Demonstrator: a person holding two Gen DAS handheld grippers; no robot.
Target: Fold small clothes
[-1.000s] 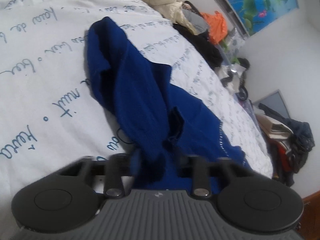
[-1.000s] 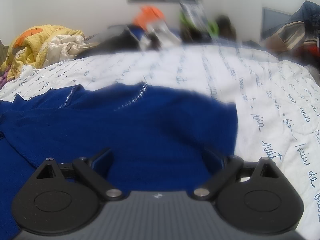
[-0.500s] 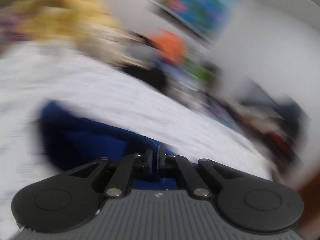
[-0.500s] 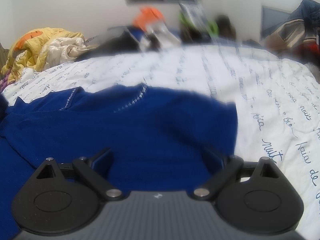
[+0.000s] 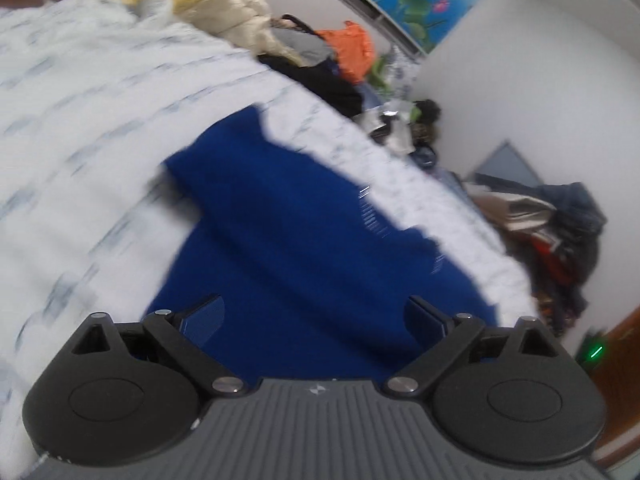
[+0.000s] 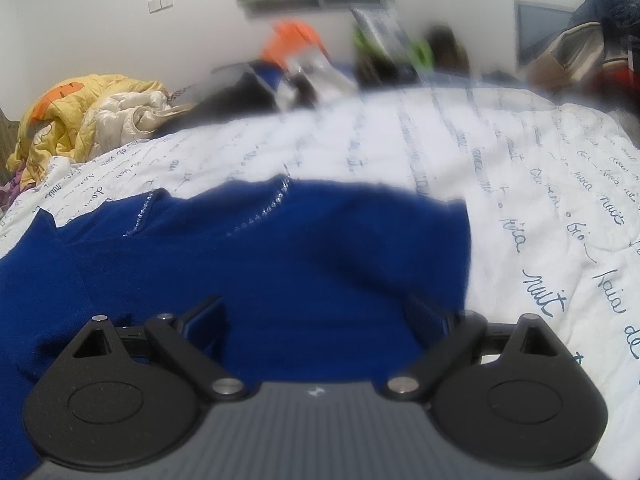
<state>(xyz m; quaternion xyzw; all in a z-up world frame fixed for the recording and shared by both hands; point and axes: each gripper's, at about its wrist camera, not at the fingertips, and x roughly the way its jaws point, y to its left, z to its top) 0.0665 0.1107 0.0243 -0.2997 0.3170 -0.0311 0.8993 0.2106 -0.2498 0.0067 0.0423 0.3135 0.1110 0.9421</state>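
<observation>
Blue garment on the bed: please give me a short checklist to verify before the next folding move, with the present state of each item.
1. Left tongs let go of the blue garment: ok, jaws opening, nothing pinched.
2. Right tongs free: ok, jaws wide apart, over the cloth.
3. Garment lies wholly on the white bedspread: ok.
4. Garment flat: not ok, ridges and a raised edge on the left.
5. Fold edges aligned: cannot tell, left view is blurred.

Bed (image 6: 400, 152), white script-print cover; blue garment (image 6: 280, 260) spread on it; yellow quilt (image 6: 80, 120) heaped at far edge.
</observation>
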